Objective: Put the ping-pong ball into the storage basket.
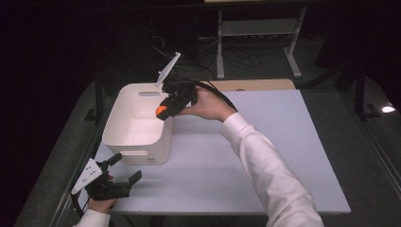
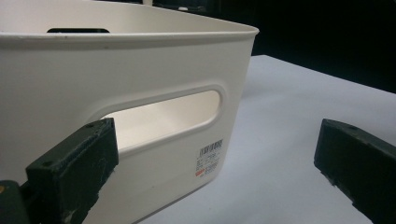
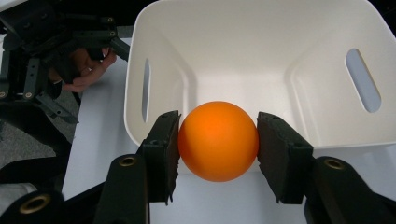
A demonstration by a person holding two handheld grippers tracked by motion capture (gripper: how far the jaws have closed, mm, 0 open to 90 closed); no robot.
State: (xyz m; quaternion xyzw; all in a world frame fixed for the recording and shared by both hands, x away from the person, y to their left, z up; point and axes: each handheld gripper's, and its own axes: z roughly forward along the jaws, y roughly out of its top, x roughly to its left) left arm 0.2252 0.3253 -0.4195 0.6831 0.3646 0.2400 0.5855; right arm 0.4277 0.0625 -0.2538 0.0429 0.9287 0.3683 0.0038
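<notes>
Carrying the orange ball [image 3: 218, 140] to the white bin [image 1: 124, 137].
Left gripper [image 1: 124, 171] idles wide open, empty, beside the bin's near wall; right gripper [image 1: 162, 112] clamps the ball at the bin's rim. We move further over the cavity, then release low so it won't bounce out.

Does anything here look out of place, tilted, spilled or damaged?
Nothing stands out. The white bin stands upright on the table, the right gripper holds the orange ball over it, and the left gripper is open.
</notes>
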